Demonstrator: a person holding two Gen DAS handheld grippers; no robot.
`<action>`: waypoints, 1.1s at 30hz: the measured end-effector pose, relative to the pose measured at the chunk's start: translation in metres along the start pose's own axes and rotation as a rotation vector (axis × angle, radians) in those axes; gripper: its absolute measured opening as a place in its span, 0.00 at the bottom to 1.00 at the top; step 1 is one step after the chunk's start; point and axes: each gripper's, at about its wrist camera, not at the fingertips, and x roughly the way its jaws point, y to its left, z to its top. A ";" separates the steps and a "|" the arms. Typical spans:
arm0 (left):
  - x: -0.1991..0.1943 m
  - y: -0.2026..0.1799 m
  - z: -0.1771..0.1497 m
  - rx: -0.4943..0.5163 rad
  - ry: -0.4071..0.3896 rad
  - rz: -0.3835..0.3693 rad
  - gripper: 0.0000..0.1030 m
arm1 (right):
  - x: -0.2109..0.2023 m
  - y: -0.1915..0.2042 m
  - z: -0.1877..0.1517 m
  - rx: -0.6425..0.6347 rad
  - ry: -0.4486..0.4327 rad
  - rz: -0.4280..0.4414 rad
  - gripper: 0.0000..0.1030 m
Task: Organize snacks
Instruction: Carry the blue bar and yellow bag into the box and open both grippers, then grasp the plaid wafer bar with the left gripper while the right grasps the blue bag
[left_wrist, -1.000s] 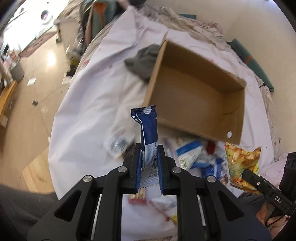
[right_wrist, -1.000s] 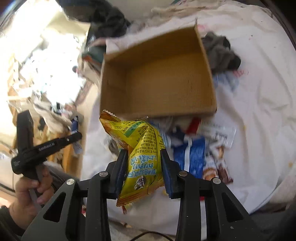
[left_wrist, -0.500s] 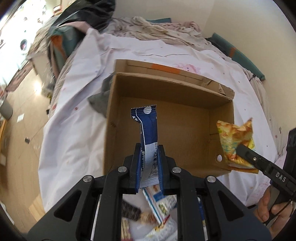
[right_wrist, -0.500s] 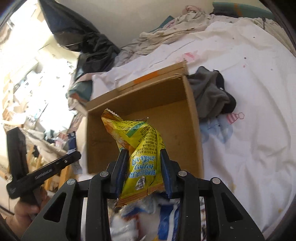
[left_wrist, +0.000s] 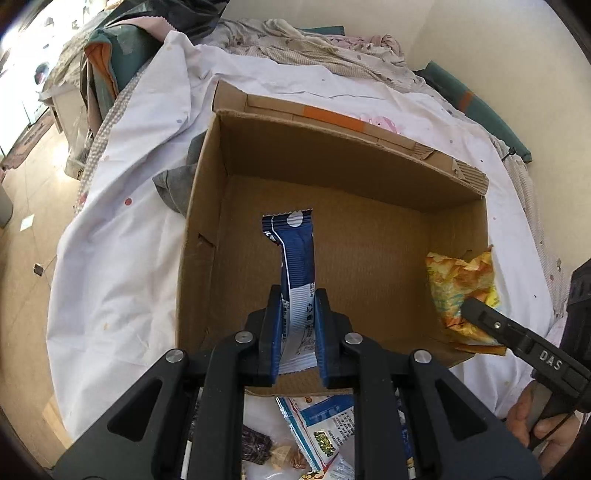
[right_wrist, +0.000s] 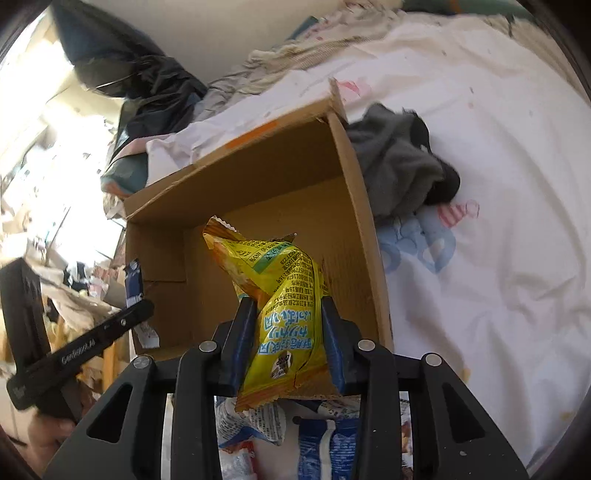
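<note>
Left claw (left_wrist: 297, 295) clamps the blue wafer packet (left_wrist: 294, 254) above the cardboard box (left_wrist: 199, 229) floor; right claw (right_wrist: 288, 306) pinches the yellow chip bag (right_wrist: 280, 291) over the box's near-right corner.

My left gripper (left_wrist: 298, 332): black linkage arms, silver screws, blue-padded jaws. My right gripper (right_wrist: 289, 341) same build; white "DAS" lettering along side.

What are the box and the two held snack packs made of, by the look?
Box: brown corrugated cardboard, matte; fluting shows along the torn rim. Blue pack: thin plastic film with a crimped end, probably. Yellow pack: glossy crinkled film, likely plastic or foil laminate.
</note>
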 end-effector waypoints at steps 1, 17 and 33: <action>0.001 -0.001 -0.001 0.007 0.003 0.004 0.13 | 0.001 0.000 0.000 0.001 0.001 -0.004 0.38; -0.016 -0.002 -0.005 -0.023 -0.061 -0.006 0.83 | -0.005 0.007 -0.001 0.011 0.004 0.089 0.85; -0.063 0.021 -0.018 -0.042 -0.153 0.048 0.83 | -0.038 0.020 -0.022 -0.057 -0.048 0.001 0.85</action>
